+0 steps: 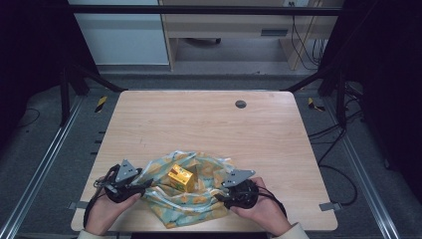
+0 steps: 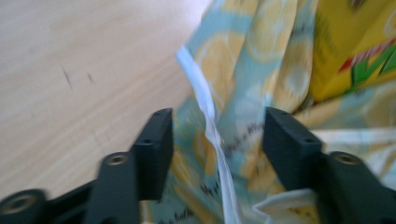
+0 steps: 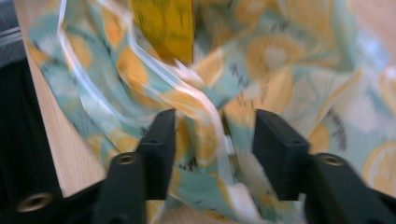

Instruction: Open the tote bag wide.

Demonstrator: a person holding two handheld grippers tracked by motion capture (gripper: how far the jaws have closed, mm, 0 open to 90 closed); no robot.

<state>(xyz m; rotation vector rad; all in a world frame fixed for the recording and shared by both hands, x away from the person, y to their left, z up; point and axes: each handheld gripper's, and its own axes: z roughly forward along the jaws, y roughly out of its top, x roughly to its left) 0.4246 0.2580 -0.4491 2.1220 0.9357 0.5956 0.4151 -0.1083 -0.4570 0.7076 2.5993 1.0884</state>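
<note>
cloth: spread at lower centre of table
box: set on cloth
left gripper: jaws apart, hem between, unpinched
right gripper: jaws apart, fold between, unpinched

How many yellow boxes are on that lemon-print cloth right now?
1. The yellow box stands on the middle of the cloth, between the left tool and right tool. Folds could hide more.
</note>
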